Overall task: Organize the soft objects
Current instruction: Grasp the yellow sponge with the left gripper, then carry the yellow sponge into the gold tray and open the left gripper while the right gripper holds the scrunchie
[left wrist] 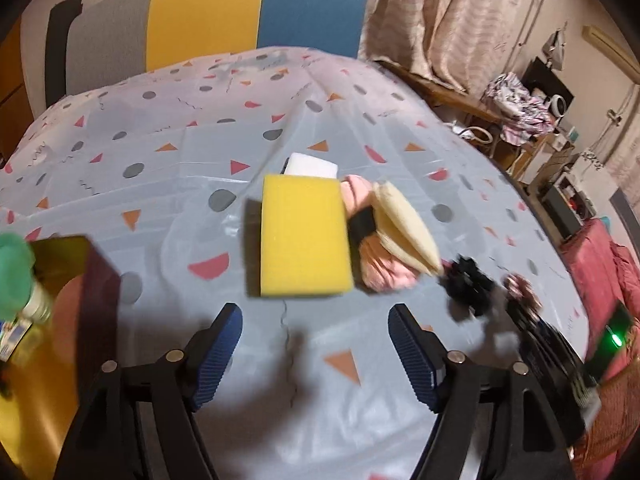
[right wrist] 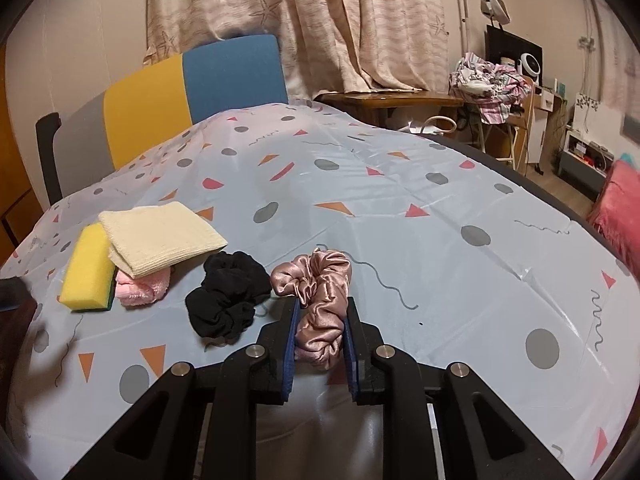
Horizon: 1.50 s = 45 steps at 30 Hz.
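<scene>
Box at left, contents seemingly blurred bottle.

Place: lived-in home room | Evidence: table under patterned plastic cover; colour-block chair behind it; starfish-print curtains on the window; crumpled clothes on a side desk; small fan; pink cushion.

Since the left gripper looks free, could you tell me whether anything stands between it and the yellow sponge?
Nothing visible does. The left gripper is open and empty, and only bare tablecloth lies between it and the sponge. The towels sit against the sponge's right side, out of the path.
</scene>
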Motion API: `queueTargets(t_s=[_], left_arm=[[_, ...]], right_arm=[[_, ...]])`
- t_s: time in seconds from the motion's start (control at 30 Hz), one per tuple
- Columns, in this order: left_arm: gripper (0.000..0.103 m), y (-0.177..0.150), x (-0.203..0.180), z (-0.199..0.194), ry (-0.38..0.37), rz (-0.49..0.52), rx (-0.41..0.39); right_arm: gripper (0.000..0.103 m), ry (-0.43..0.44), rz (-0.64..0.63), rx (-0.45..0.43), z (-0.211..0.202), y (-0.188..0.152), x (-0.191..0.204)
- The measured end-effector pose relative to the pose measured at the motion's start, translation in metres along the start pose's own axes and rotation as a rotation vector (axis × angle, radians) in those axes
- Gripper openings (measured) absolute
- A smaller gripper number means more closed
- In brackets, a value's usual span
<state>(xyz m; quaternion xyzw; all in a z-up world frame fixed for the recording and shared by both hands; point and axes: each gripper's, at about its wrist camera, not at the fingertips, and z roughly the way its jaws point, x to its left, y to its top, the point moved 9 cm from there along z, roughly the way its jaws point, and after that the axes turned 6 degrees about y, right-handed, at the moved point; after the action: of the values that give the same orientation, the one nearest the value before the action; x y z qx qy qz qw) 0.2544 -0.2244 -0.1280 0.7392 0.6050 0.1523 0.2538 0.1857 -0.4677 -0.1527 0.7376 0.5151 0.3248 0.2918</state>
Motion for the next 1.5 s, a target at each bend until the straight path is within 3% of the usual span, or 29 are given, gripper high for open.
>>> queueTargets(t_s=[0.13, 0.37, 0.53, 0.6, 0.67, 0.7, 0.97, 1.5], left_arm=[[0.083, 0.011, -0.002, 0.033, 0.041, 0.016, 0.041], [0.083, 0.028, -0.003, 0.064, 0.121, 0.102, 0.021], [0.083, 0.027, -0.005, 0.076, 0.143, 0.127, 0.031], [0.083, 0.024, -0.003, 0.083, 0.116, 0.097, 0.048], [0.077, 0.022, 0.001, 0.085, 0.105, 0.079, 0.05], [0.071, 0.021, 0.005, 0.085, 0.099, 0.06, 0.048], [0.07, 0.009, 0.024, 0.057, 0.04, -0.039, 0.016], [0.07, -0.057, 0.021, -0.022, -0.077, -0.043, -0.028]], right_arm=[[0.02, 0.006, 0.032, -0.001, 0.001, -0.001, -0.006], [0.02, 0.015, 0.045, 0.002, 0.003, -0.002, -0.008], [0.02, 0.009, 0.044, 0.005, 0.004, -0.003, -0.009], [0.02, 0.006, 0.044, 0.007, 0.005, -0.003, -0.009], [0.02, 0.001, 0.047, 0.001, 0.004, -0.003, -0.01], [0.02, -0.001, 0.049, 0.0, 0.004, -0.003, -0.011], [0.02, -0.019, 0.048, 0.018, 0.009, -0.005, -0.01], [0.02, -0.066, 0.026, 0.009, 0.005, -0.005, -0.009]])
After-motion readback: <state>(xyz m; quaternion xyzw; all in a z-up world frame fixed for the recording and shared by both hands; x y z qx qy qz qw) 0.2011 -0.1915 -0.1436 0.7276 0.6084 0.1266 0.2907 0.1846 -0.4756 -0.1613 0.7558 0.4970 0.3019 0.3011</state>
